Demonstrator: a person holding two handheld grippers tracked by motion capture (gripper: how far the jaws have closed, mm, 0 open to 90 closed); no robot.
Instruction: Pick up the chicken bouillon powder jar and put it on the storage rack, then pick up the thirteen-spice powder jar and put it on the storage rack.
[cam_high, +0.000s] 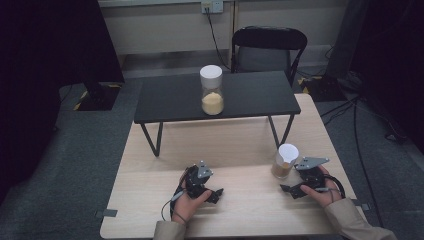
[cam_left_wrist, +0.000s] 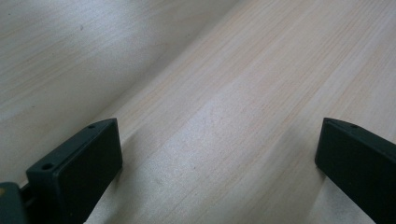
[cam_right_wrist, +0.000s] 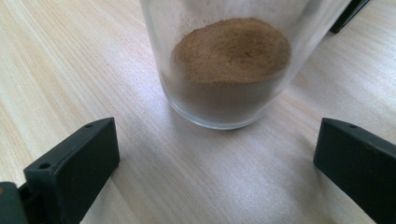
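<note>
A small glass jar (cam_high: 285, 161) with a white lid and brown powder inside stands on the light wooden table (cam_high: 235, 142), near its right edge. My right gripper (cam_high: 293, 188) rests just in front of it, open. In the right gripper view the jar (cam_right_wrist: 233, 60) stands a little beyond the wide-apart jaws of my right gripper (cam_right_wrist: 217, 163), untouched. My left gripper (cam_high: 214, 194) lies on the table at the near middle, held by a hand. Its jaws (cam_left_wrist: 219, 163) stand wide with bare wood between them.
A low black side table (cam_high: 175, 100) stands across the far part of the wooden table and bears a taller white-lidded jar (cam_high: 212, 90) with pale yellow powder. Behind it is a black chair (cam_high: 267, 47). Cables (cam_high: 350, 107) run over the floor at right.
</note>
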